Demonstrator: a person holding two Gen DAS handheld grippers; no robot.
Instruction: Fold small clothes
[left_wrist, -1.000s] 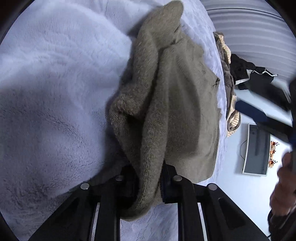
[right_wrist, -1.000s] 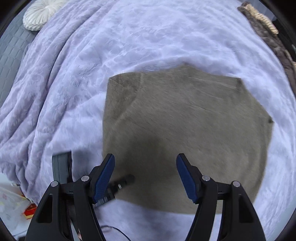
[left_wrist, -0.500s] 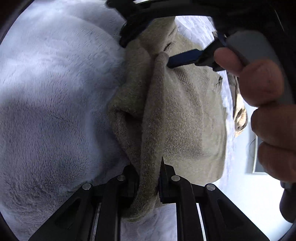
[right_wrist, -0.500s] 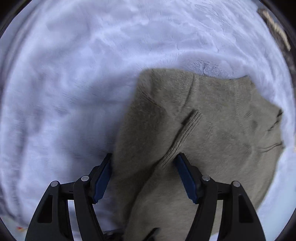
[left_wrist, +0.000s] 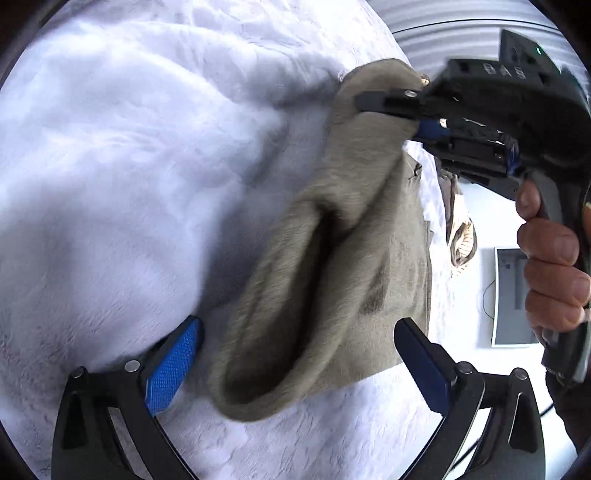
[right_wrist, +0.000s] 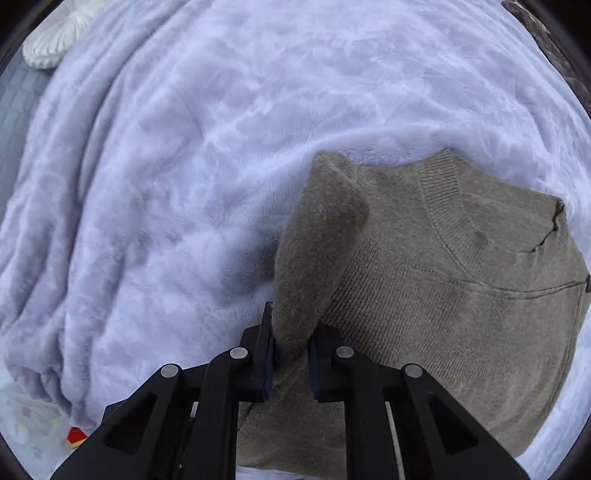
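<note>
A: Where is the sweater?
B: It lies on the fluffy pale blanket on the bed. One fold of it sticks up.
A: What do the right tongs do?
B: Their jaws have just squeezed together, and now they pinch that raised fold.
A: And the left tongs?
B: They have just sprung wide. The near end of the sweater sits between the blue pads, but they do not press it.
A: Anything else?
B: A white round cushion lies far left.
</note>
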